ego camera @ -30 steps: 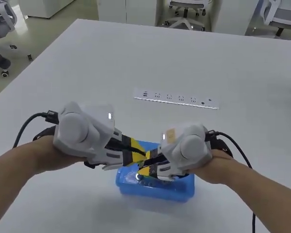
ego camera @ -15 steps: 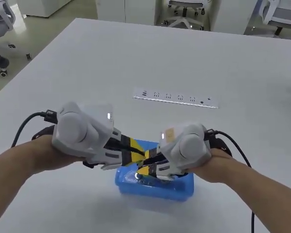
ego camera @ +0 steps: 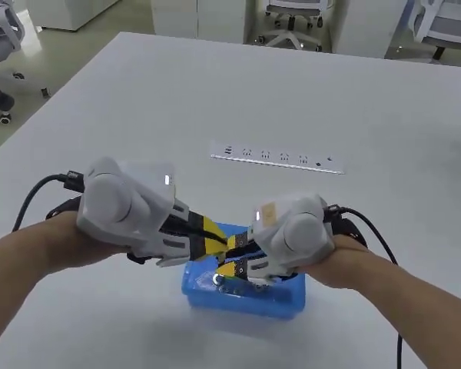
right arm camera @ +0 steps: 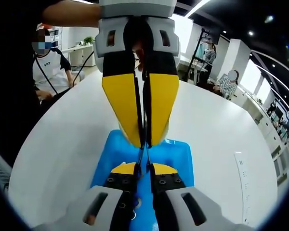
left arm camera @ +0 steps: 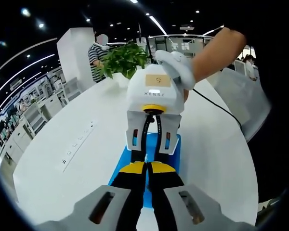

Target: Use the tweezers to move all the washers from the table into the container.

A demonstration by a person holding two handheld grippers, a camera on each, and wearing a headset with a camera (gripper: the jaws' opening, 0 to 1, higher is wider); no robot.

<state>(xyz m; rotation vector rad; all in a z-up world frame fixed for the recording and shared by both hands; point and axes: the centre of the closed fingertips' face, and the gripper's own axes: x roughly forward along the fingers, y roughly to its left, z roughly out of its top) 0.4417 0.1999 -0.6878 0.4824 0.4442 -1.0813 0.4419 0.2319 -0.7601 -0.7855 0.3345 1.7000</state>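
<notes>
Both grippers meet tip to tip over a blue container (ego camera: pixel 284 296) near the table's front edge. My left gripper (ego camera: pixel 217 237) comes in from the left, and its yellow-tipped jaws are pressed together on thin metal tweezers (right arm camera: pixel 142 144). My right gripper (ego camera: pixel 234 263) faces it from the right, also shut on the tweezers (left arm camera: pixel 145 158). In the right gripper view, the left gripper (right arm camera: pixel 142 137) hangs from the top above the right gripper (right arm camera: pixel 143 169) and the container (right arm camera: pixel 180 154). Small shiny metal pieces (ego camera: pixel 219 280) lie inside the container, partly hidden by the grippers.
A white power strip (ego camera: pixel 276 159) lies flat mid-table, beyond the container. The white table (ego camera: pixel 177 92) stretches wide around it. Office chairs (ego camera: pixel 296 19) stand past the far edge. A potted plant (left arm camera: pixel 123 60) and standing people appear in the gripper views.
My left gripper has eased slightly to the left. The right gripper and the container have stayed put.
</notes>
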